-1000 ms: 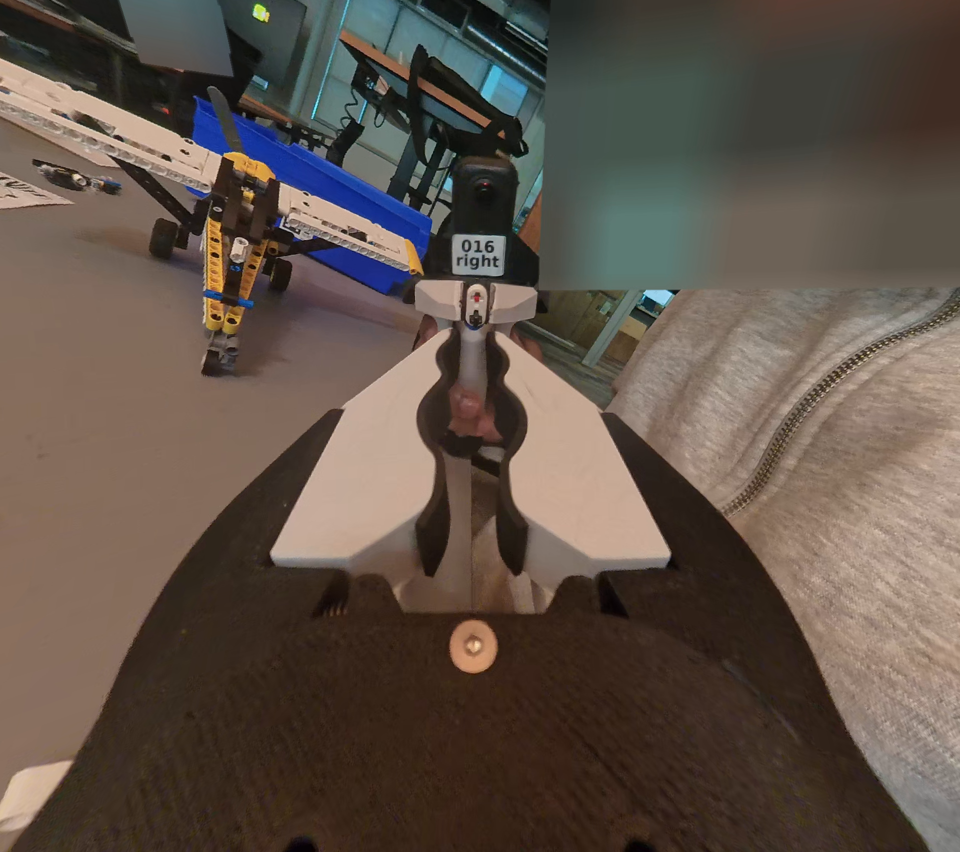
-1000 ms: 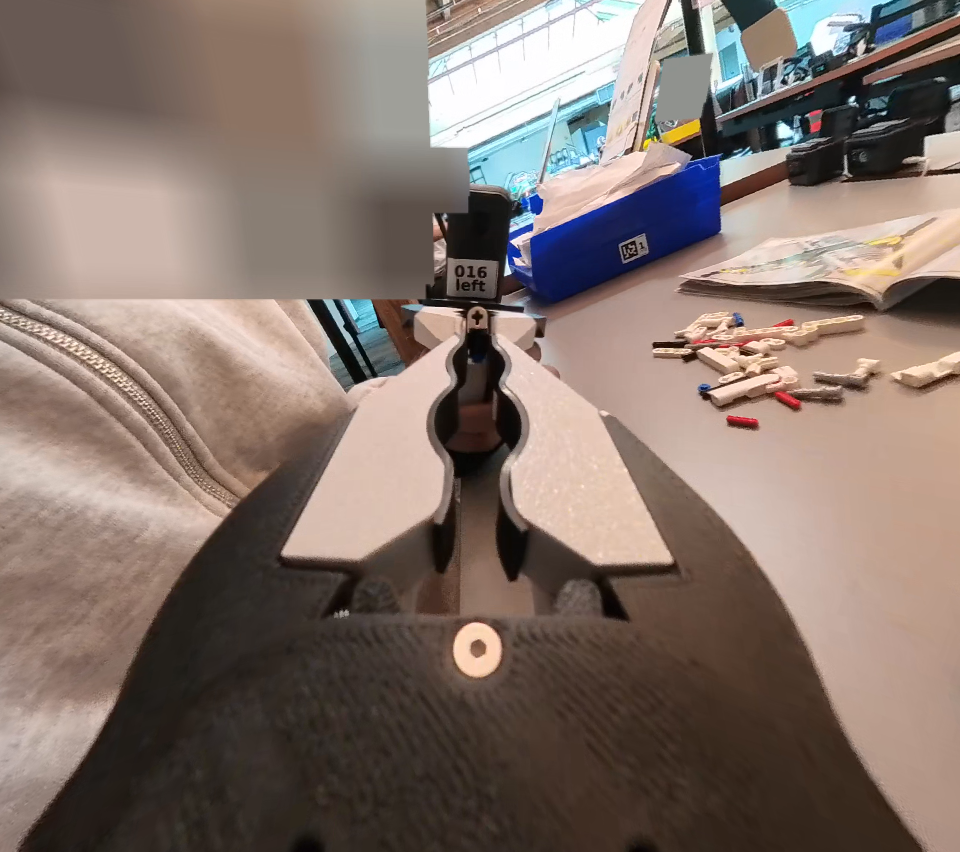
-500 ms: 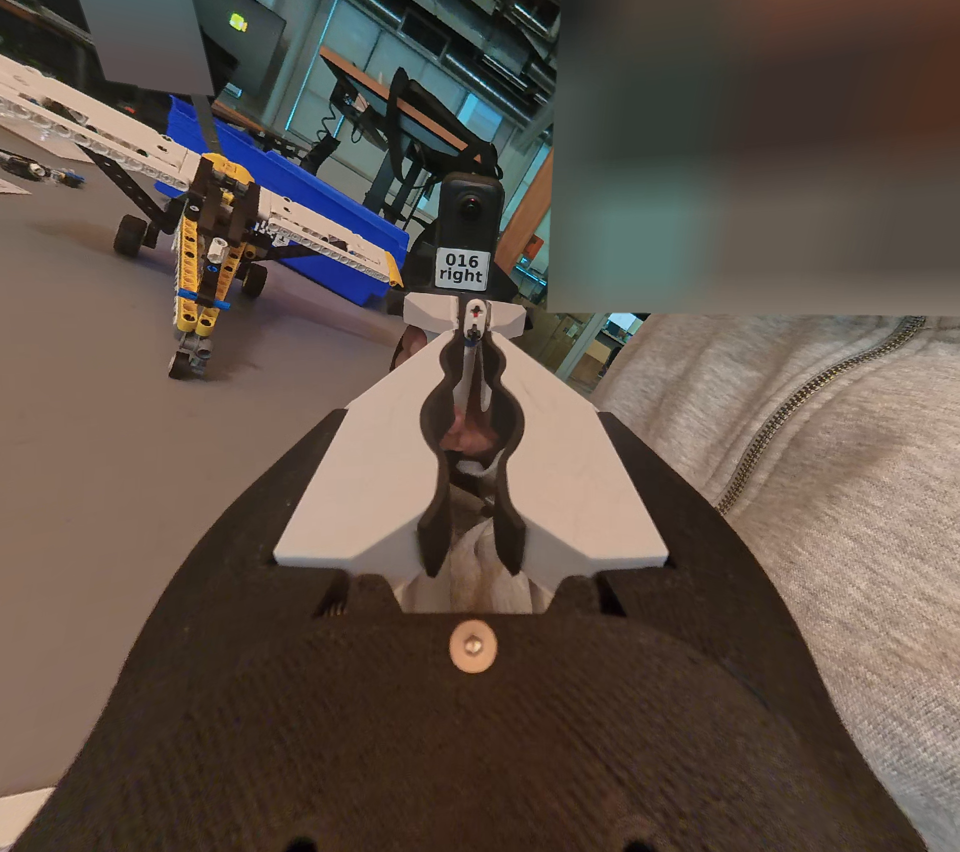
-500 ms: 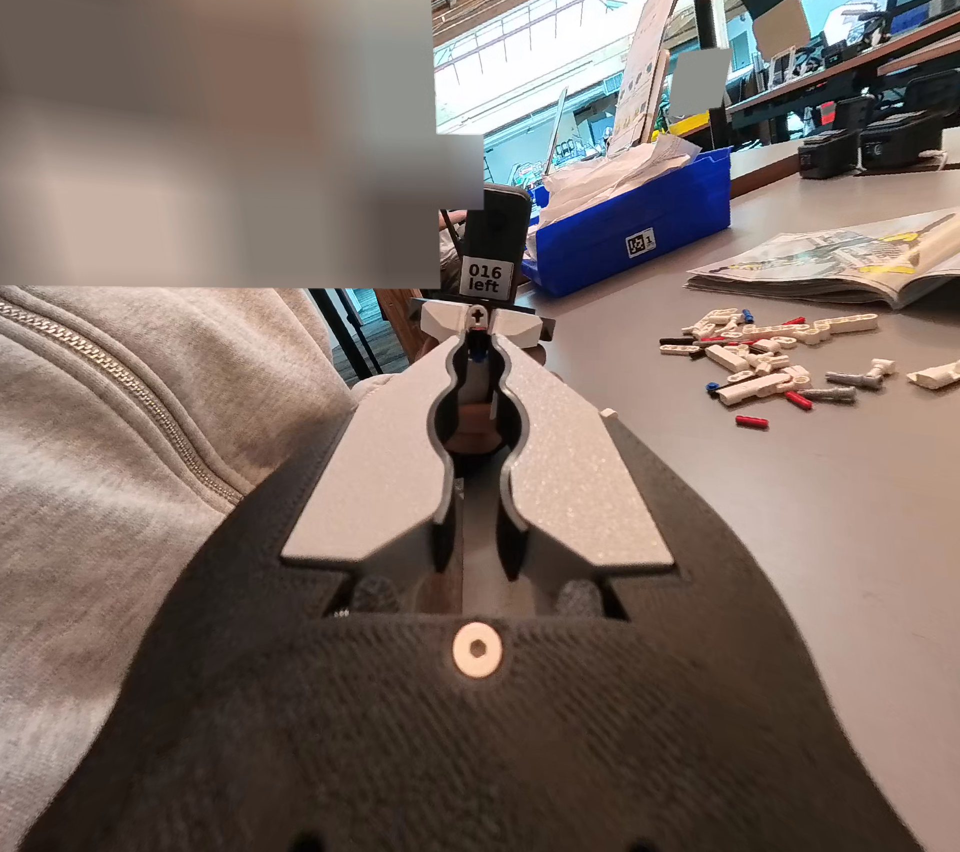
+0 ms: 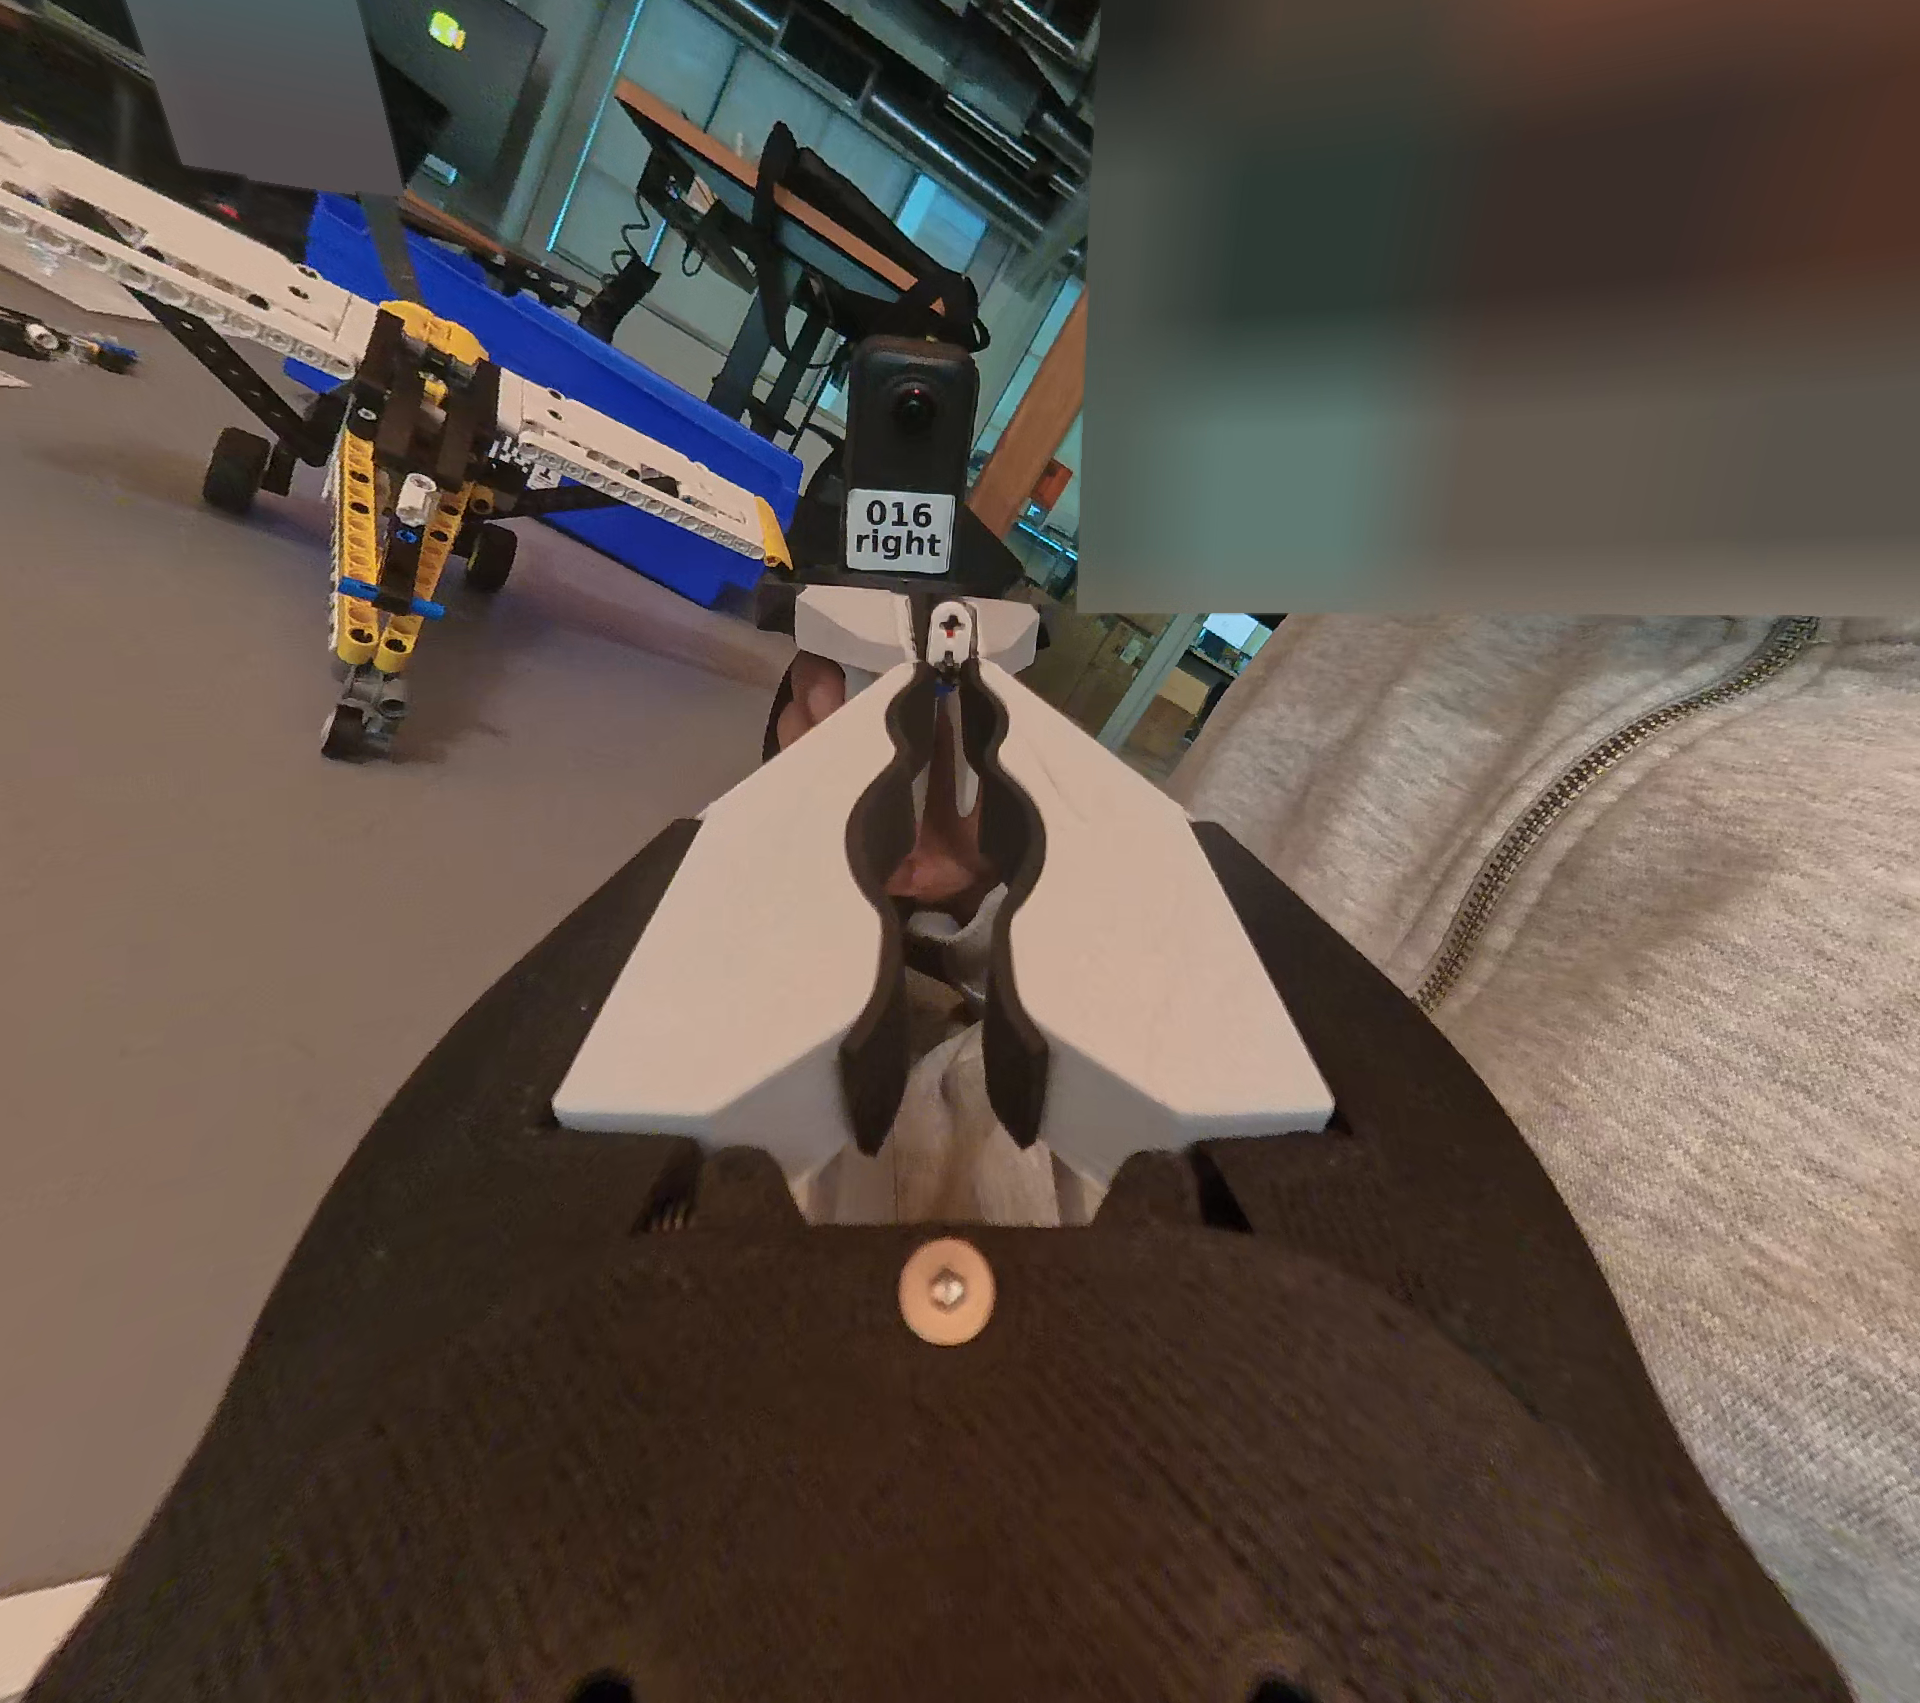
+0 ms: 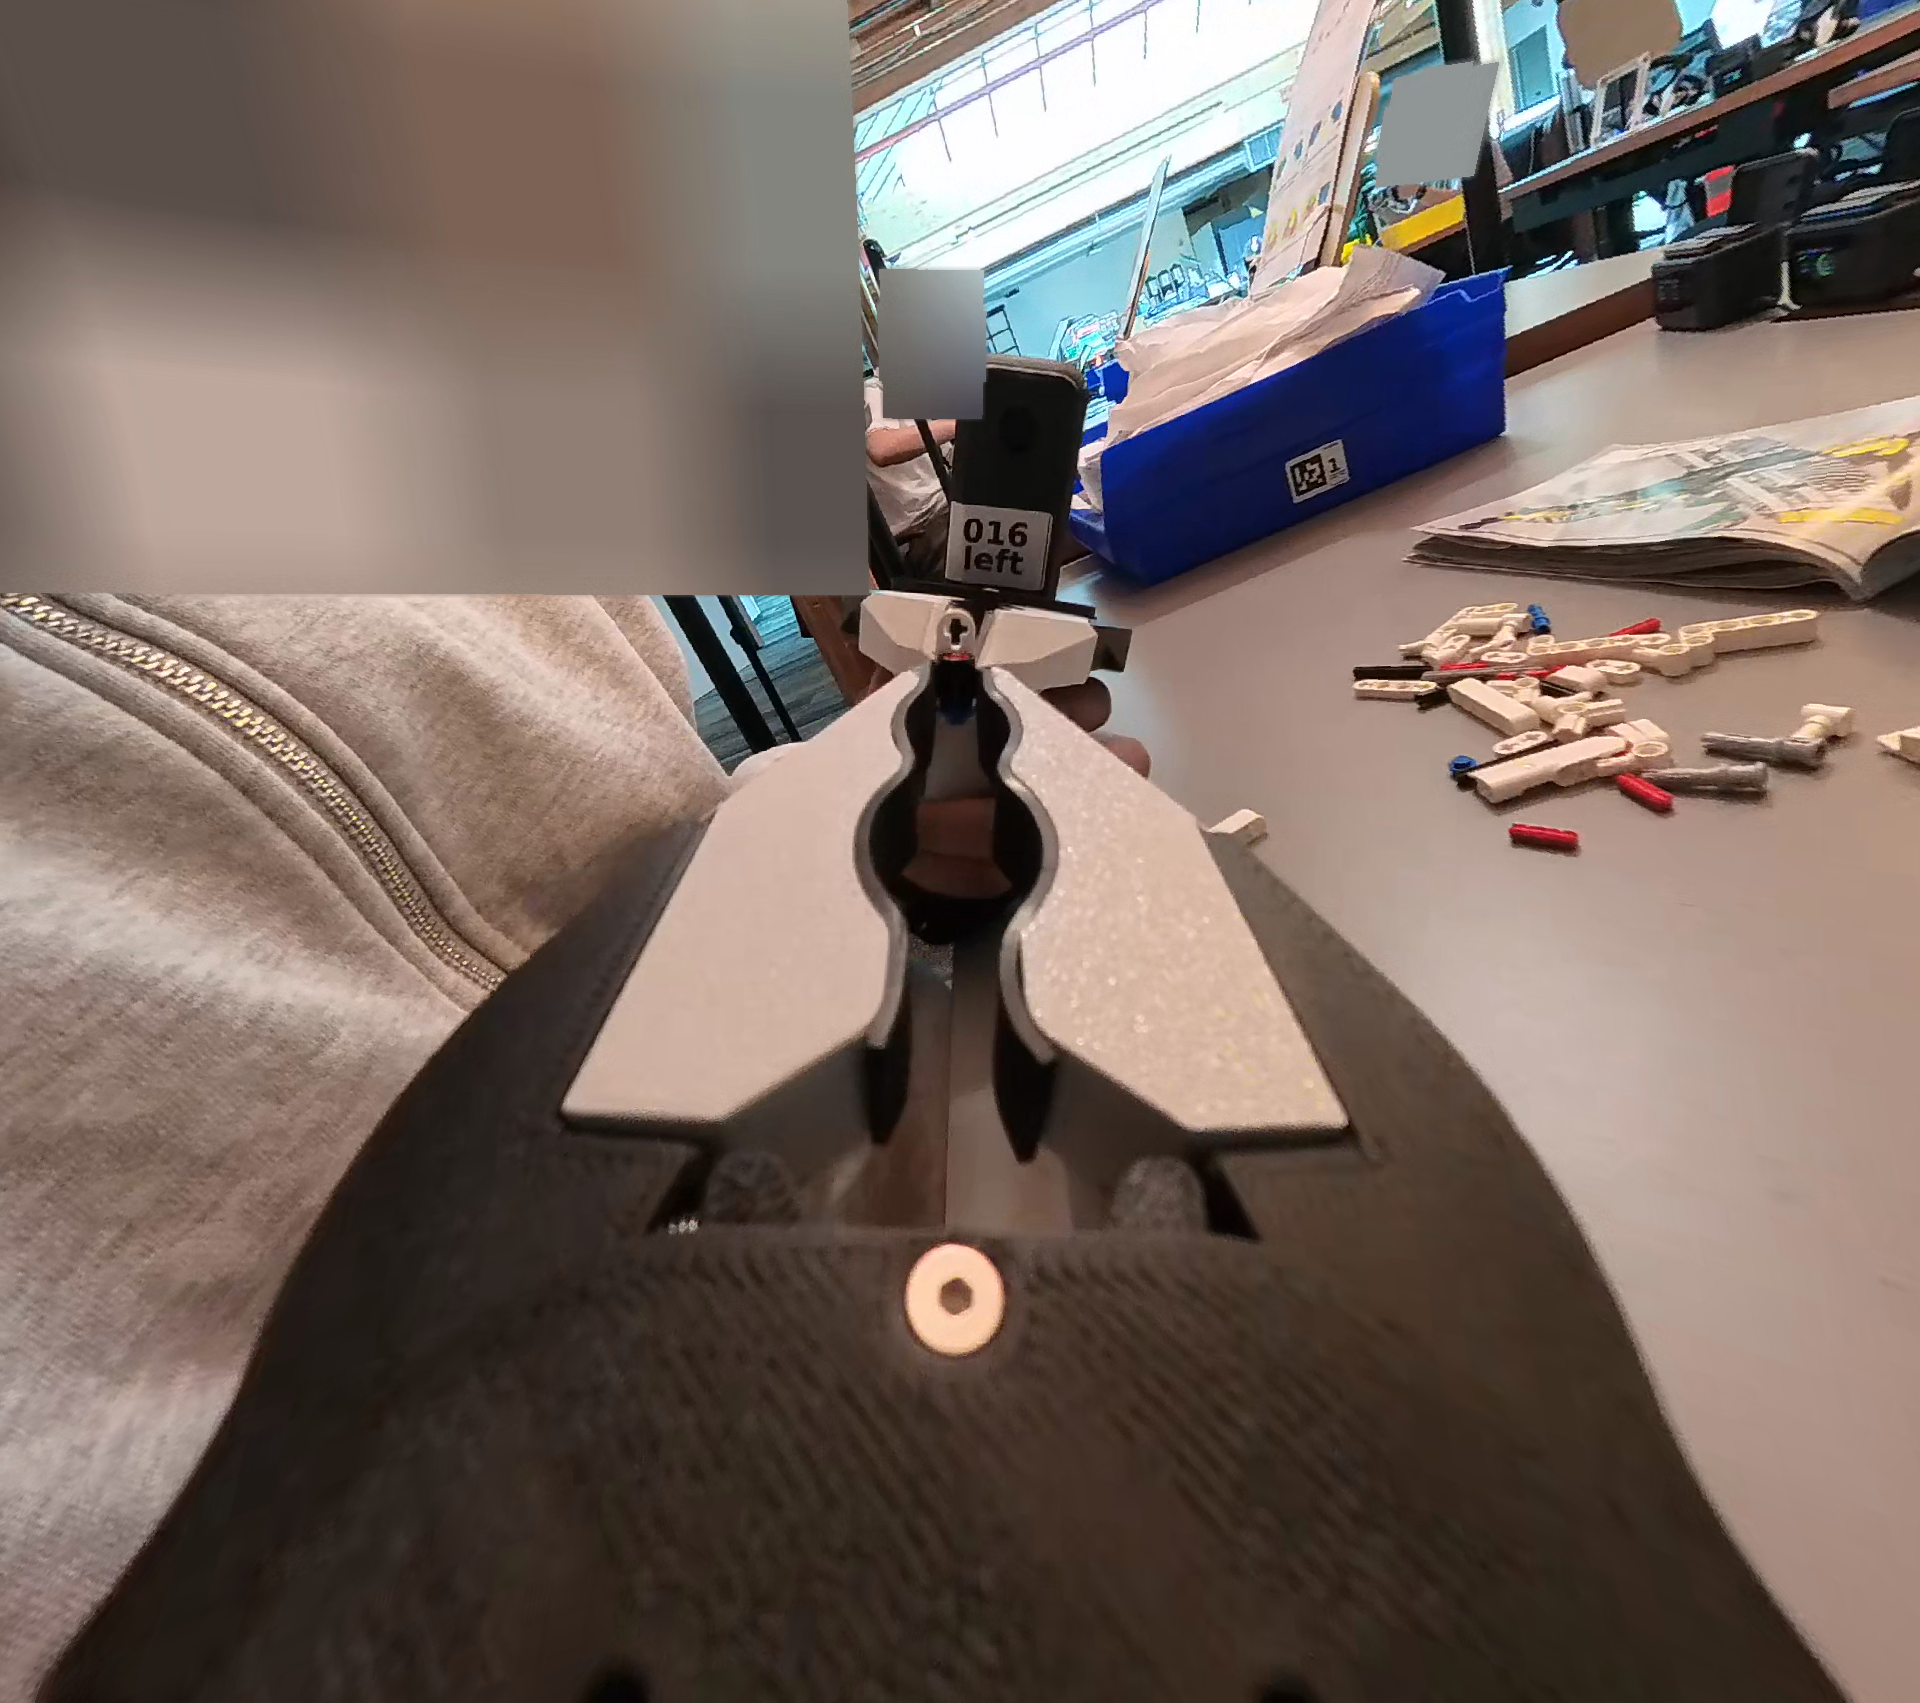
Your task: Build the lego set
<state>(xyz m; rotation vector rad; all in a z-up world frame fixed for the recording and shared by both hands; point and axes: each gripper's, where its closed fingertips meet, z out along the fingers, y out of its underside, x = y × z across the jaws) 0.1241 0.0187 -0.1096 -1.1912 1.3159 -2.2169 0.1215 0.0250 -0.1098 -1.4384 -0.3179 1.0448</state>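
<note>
Presently: white connector [image 5: 953, 627], small, with a cross-shaped hole, pinched between the tips of the left gripper [image 5: 943, 685] and right gripper [image 6: 954, 685], which meet nose to nose off the table edge, at each view's 12 o'clock. Jaws of both clenched; a blue pin [image 6: 953, 711] sits just behind the right's tips. Model [image 5: 400, 448]: plane-like, yellow and black studded beams, white wings, rubber wheels; partly built, at 10 o'clock. Loose parts [image 6: 1558, 697]: white, red, grey plastic, many unused, at 2 o'clock. Booklet [image 6: 1683, 526] beyond. Table [image 6: 1558, 1082]: matte grey.
</note>
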